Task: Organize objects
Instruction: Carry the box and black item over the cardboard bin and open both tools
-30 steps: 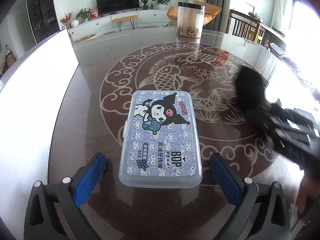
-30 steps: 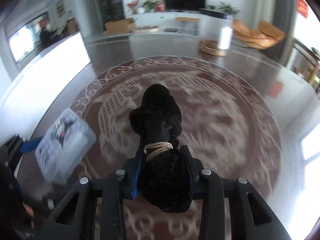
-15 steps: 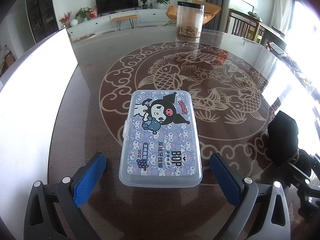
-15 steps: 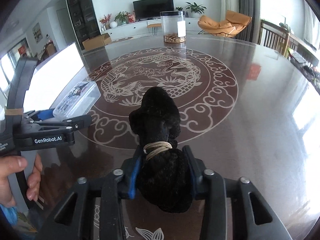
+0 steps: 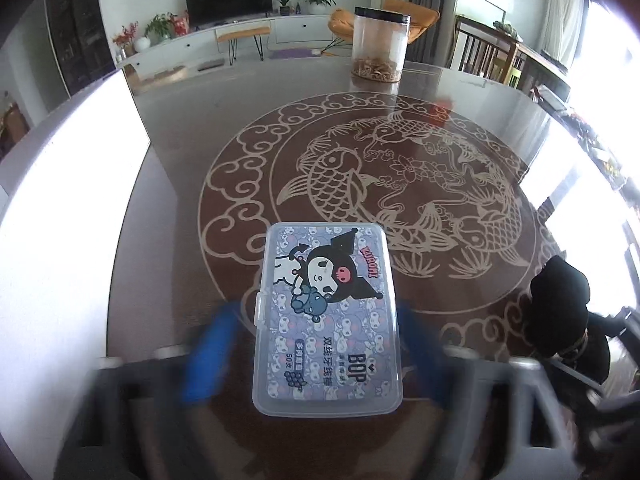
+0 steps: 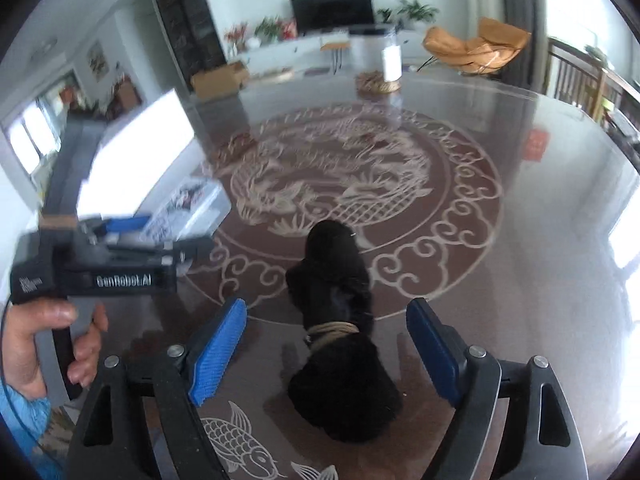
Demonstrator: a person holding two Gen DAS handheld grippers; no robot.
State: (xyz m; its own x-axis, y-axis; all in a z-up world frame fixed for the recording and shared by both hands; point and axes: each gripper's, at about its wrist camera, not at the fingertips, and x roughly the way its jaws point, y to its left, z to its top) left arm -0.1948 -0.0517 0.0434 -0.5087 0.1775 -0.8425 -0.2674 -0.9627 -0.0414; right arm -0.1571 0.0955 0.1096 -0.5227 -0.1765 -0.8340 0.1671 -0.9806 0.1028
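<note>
A clear plastic box with a purple cartoon label (image 5: 326,316) lies on the table between the fingers of my left gripper (image 5: 320,356). The fingers are motion-blurred and stand close to the box sides; contact is unclear. The box also shows in the right wrist view (image 6: 186,210). A black furry bundle tied with tan cord (image 6: 338,336) lies on the table between the wide-open fingers of my right gripper (image 6: 328,350), which do not touch it. It shows in the left wrist view (image 5: 560,308) at the right.
A clear jar with a black lid (image 5: 380,46) stands at the far side of the glossy brown table (image 5: 440,152) with a fish pattern. The left gripper body and the hand holding it (image 6: 96,268) are at the left of the right wrist view.
My right gripper has opened and let go of the black bundle, which now lies on the table. My left gripper's fingers have moved inward toward the box.
</note>
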